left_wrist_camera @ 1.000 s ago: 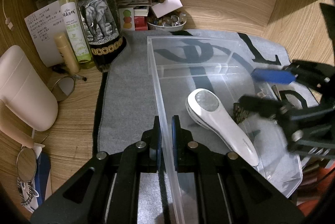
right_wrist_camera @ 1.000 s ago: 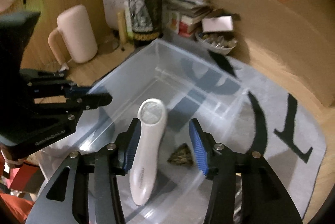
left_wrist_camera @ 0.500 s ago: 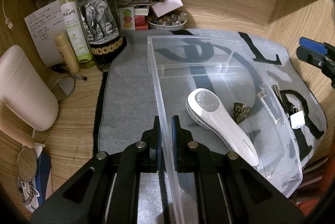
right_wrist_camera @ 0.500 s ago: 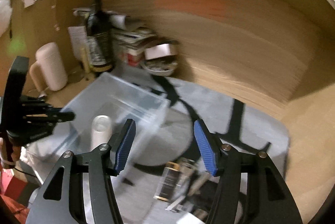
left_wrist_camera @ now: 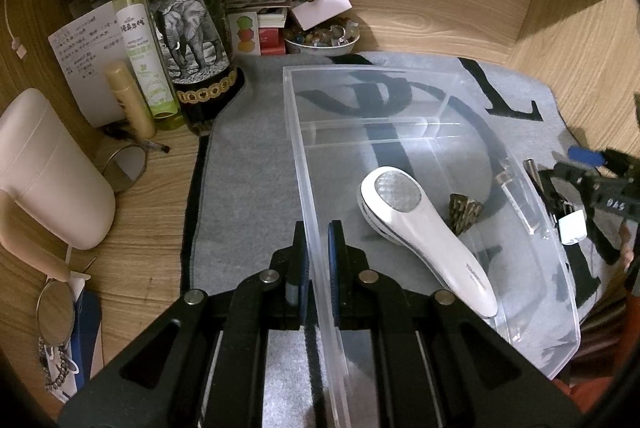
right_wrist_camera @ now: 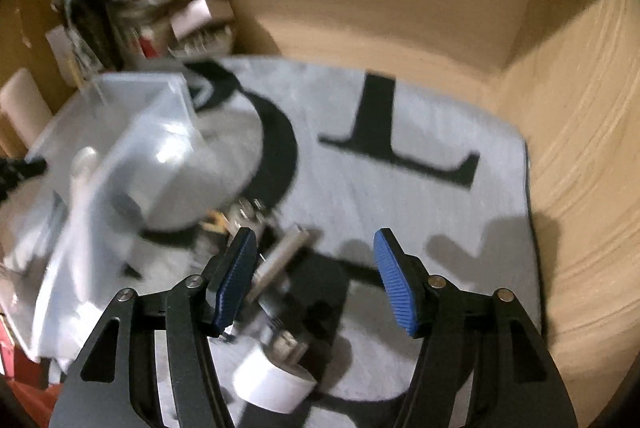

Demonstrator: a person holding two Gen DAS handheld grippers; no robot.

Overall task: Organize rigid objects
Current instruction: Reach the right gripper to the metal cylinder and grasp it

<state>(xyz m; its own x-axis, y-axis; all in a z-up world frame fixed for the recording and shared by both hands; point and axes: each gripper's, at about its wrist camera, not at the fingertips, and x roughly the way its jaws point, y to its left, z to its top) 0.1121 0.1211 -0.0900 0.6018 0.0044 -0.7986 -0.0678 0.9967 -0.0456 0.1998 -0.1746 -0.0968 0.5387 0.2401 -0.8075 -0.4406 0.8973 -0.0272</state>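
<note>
My left gripper is shut on the near left wall of a clear plastic bin. In the bin lie a white handheld device and a small ridged brown cone. Right of the bin, on the grey mat, a cluster of small metal things with a white tag lies loose. My right gripper hangs over that cluster, its jaws opening and pressing on nothing. It also shows at the right edge of the left wrist view as the right gripper. The right wrist view is blurred.
A grey mat with black letters covers the wooden desk. At the back left stand a dark elephant-label bottle, a green spray bottle, stacked papers and a bowl of beads. A pale mug and a round mirror lie left. Wooden walls close the back and right.
My right gripper has left the bin and swung right, over the small things on the mat, with its jaws spreading wider. My left gripper and the bin have stayed put.
</note>
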